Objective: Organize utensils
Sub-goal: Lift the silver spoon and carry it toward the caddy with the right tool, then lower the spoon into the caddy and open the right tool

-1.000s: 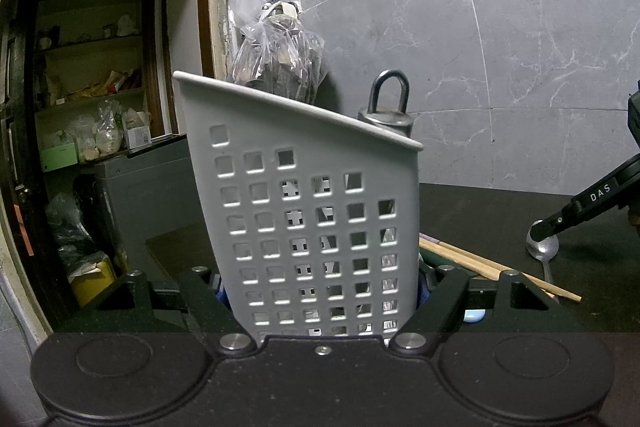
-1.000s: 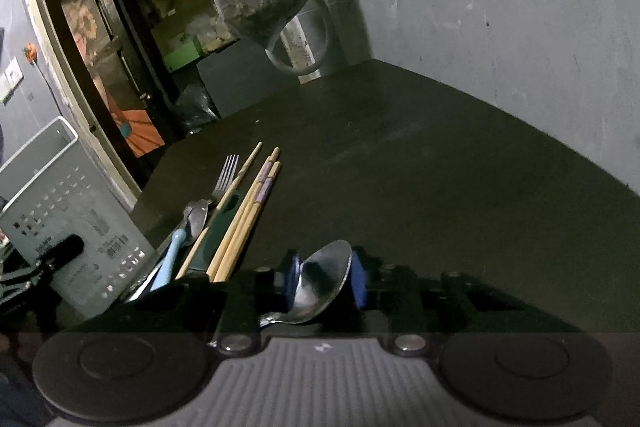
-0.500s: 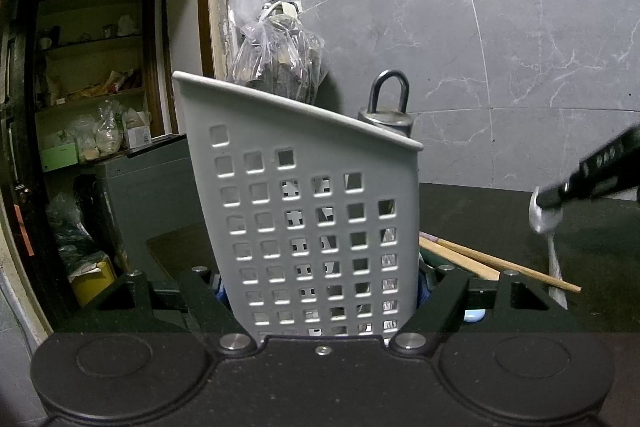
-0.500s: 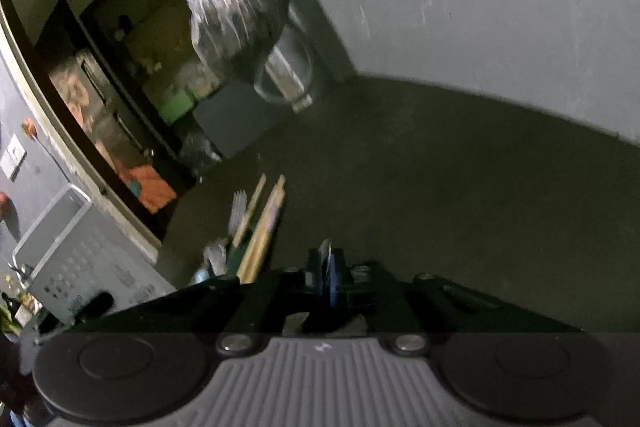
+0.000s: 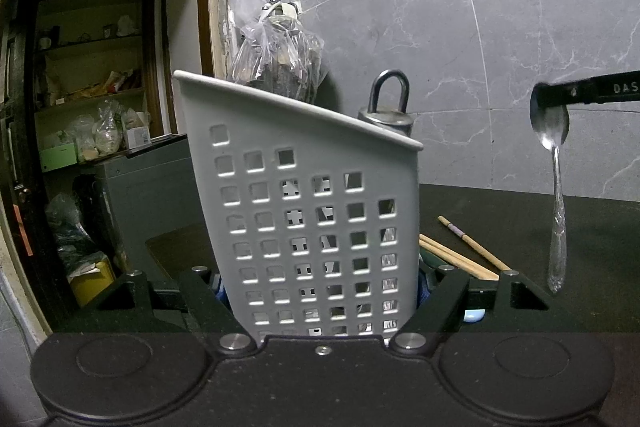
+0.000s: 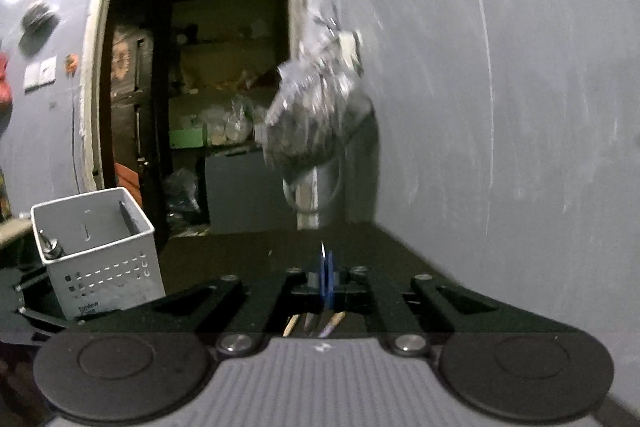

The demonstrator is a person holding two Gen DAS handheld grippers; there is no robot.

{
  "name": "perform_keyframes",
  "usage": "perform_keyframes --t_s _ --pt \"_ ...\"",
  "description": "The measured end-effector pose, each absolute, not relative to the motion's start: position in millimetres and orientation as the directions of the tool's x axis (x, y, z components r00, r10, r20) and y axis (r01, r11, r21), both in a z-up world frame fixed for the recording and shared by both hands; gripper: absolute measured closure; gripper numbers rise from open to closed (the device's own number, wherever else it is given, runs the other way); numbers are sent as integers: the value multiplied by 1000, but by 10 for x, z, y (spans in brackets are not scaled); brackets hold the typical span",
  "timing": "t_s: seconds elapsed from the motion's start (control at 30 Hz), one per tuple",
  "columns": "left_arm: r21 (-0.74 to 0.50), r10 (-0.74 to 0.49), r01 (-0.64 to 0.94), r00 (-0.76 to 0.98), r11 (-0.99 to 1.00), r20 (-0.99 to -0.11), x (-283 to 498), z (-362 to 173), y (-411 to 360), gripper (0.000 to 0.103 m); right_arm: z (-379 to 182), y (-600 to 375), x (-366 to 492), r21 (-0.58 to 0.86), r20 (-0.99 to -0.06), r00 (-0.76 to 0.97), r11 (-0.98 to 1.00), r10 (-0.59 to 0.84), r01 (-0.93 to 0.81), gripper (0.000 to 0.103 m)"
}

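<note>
A grey perforated utensil basket (image 5: 304, 211) stands upright on the dark table, and my left gripper (image 5: 322, 287) is shut on its two sides. At the far right of the left wrist view, my right gripper (image 5: 548, 97) is shut on the bowl of a metal spoon (image 5: 558, 211), whose handle hangs straight down above the table. In the right wrist view the blue pads (image 6: 329, 277) are pressed together on the spoon's thin edge, and the basket (image 6: 100, 259) sits low on the left with a metal handle (image 6: 52, 247) inside. Wooden chopsticks (image 5: 468, 247) lie beside the basket.
A plastic bag (image 5: 276, 59) hangs on the grey marble wall behind the basket. A metal weight with a loop handle (image 5: 388, 115) stands behind it. An open doorway (image 5: 100, 107) with cluttered shelves lies to the left. More utensils (image 6: 316, 323) lie under my right gripper.
My right gripper closed on the spoon's bowl, rose from the table and rolled, so the spoon now hangs handle down. The left gripper and basket stayed put.
</note>
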State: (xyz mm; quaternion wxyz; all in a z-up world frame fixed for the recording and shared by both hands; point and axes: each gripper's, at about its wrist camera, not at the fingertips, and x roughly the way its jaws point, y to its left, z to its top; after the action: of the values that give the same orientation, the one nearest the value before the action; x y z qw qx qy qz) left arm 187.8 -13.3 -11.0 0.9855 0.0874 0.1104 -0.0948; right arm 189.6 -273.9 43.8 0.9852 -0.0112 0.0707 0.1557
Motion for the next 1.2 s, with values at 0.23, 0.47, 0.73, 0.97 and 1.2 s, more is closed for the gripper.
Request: perform_keyframes --t_s 0.23,0.47,0.73,0.97,1.2 --pt "151 -167 206 958 967 -234 1880 -111 -135 25 336 -2321 1523 -251 -22 965 933 260 -257 101" --pt "152 -167 206 958 967 -234 1877 -112 -133 25 170 -2107 1205 -368 37 962 898 272 -240 101" --pt "151 -167 206 958 967 -234 1876 -112 -131 25 93 -2023 920 -428 65 943 863 326 -269 101" --pt "151 -168 206 958 967 -234 1876 -113 -132 25 71 -1989 805 -456 74 934 845 350 -280 101" --pt "151 -168 206 958 967 -234 1875 -114 -131 25 86 -1995 786 -460 66 934 841 351 -284 100"
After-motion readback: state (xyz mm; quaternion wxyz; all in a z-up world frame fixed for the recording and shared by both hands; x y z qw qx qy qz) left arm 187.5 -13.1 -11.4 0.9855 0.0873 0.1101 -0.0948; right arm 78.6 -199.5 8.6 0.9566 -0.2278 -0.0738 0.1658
